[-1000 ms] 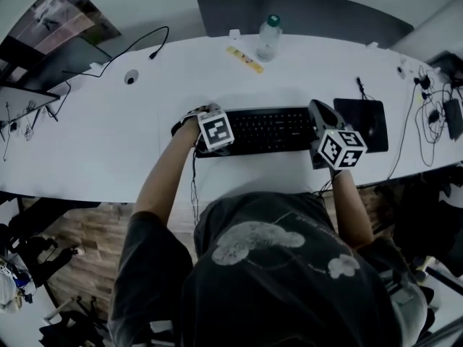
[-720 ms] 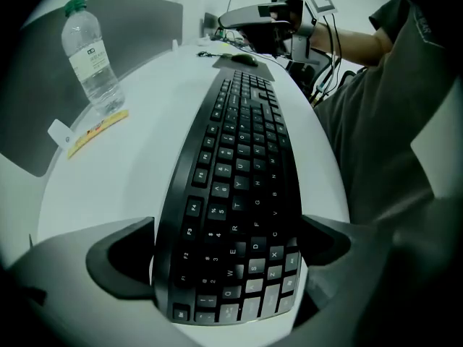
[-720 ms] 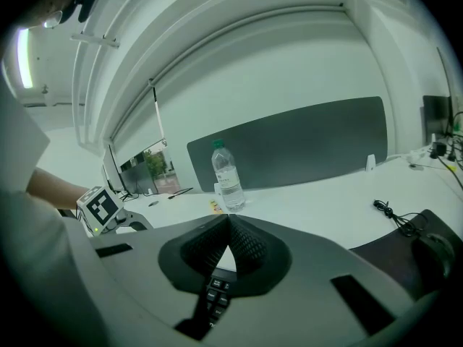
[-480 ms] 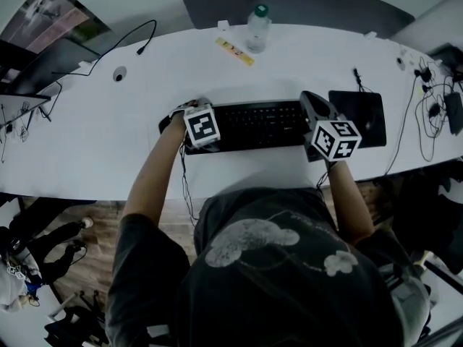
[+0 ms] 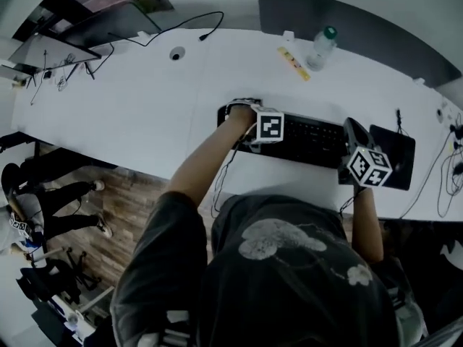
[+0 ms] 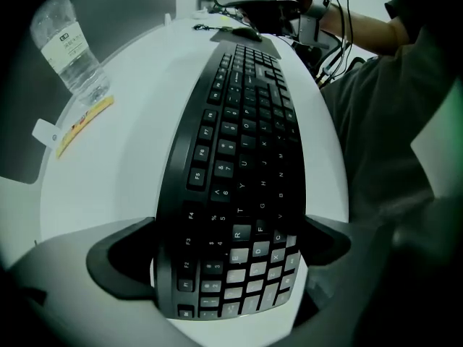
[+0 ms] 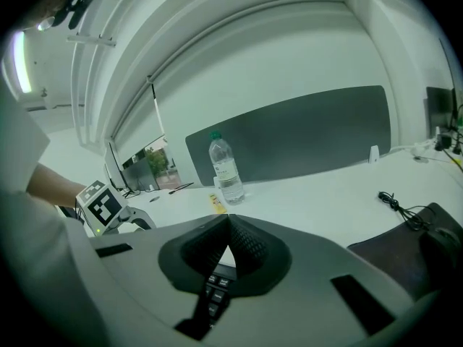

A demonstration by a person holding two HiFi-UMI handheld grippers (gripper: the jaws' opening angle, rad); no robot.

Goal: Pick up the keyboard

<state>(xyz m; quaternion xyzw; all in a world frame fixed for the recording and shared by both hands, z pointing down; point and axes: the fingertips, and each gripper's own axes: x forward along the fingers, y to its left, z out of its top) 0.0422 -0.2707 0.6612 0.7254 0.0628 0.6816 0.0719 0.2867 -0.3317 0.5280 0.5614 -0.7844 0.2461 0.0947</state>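
A black keyboard (image 5: pixel 309 140) lies on the white table (image 5: pixel 145 114) in front of the person. My left gripper (image 5: pixel 264 140) points steeply down over its left end. In the left gripper view the keyboard (image 6: pixel 239 143) runs away between the jaws, and the pads (image 6: pixel 137 255) press on its two long edges. My right gripper (image 5: pixel 351 126) is at the keyboard's right end. In the right gripper view its jaws (image 7: pixel 228 224) meet with nothing between them, and a few keys (image 7: pixel 215 295) show just beneath.
A water bottle (image 5: pixel 322 45) and a yellow strip (image 5: pixel 293 62) stand at the table's far side, in front of a grey partition (image 5: pixel 362 27). A black mouse pad (image 5: pixel 396 147) lies right of the keyboard, with cables (image 5: pixel 450 161) beyond it. Monitors (image 5: pixel 65 45) stand at the far left.
The head view has swung, so the keyboard and both grippers sit further right in the picture. Both grippers stay at the keyboard's ends; the left one has tipped further down.
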